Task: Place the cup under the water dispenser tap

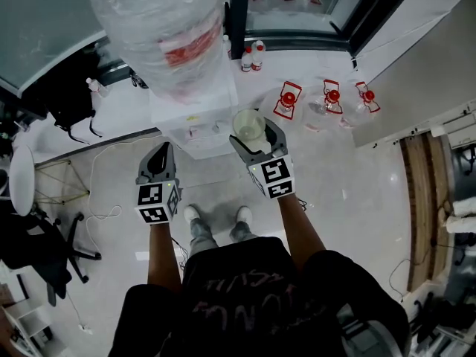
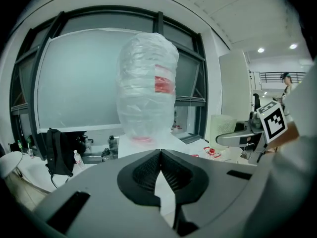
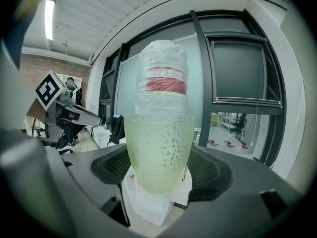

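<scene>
Before the dispenser (image 1: 186, 117), right gripper (image 1: 253, 134) holds cup (image 1: 248, 123) upright.

Three red-capped packets (image 1: 332, 95) beside window (image 1: 297, 10); black bag (image 1: 73, 95) far left; black office chair (image 1: 46, 253) lower left.

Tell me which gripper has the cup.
The right gripper: its fingers are shut on the pale green cup, while the left gripper has its fingers together with nothing between them.

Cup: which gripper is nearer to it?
Right. The right gripper is shut on the cup, holding it before the water dispenser. The left gripper, shut and empty, sits off to the cup's left.
</scene>
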`<state>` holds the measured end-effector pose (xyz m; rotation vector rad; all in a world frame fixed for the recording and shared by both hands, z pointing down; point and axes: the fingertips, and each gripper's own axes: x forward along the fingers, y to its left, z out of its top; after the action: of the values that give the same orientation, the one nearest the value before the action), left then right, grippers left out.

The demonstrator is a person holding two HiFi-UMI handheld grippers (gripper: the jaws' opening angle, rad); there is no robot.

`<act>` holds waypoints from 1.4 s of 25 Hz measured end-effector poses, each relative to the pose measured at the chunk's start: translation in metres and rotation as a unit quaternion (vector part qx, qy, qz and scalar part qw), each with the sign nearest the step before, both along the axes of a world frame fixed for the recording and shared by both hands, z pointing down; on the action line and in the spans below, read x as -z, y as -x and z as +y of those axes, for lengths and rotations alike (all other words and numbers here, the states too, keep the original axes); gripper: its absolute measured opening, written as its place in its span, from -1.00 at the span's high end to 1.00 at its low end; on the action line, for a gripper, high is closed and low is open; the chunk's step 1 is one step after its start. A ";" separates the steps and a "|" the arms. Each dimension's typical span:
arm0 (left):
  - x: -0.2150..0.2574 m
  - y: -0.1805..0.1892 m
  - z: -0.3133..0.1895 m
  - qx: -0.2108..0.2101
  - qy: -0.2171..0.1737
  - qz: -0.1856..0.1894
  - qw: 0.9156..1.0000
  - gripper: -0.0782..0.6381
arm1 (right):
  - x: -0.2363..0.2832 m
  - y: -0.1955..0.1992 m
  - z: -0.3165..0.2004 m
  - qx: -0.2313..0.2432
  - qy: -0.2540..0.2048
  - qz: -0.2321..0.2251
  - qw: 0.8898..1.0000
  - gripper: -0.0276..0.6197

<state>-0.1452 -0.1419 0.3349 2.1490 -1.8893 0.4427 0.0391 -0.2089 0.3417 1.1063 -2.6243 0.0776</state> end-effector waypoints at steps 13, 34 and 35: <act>-0.028 0.017 -0.019 -0.022 0.007 0.013 1.000 0.76 | -0.024 0.026 -0.007 -0.018 0.023 -0.004 1.000 -0.21; -0.137 0.026 -0.034 -0.032 0.043 0.034 0.998 0.75 | -0.137 0.040 -0.008 -0.019 0.064 0.022 0.998 -0.21; -0.144 0.026 -0.034 -0.033 0.045 0.034 0.998 0.76 | -0.144 0.040 -0.008 -0.018 0.064 0.024 0.997 -0.21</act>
<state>-0.1713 -0.1759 0.4789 2.1446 -1.7333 0.4520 -0.0006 -0.2165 0.4857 1.0974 -2.5175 0.2213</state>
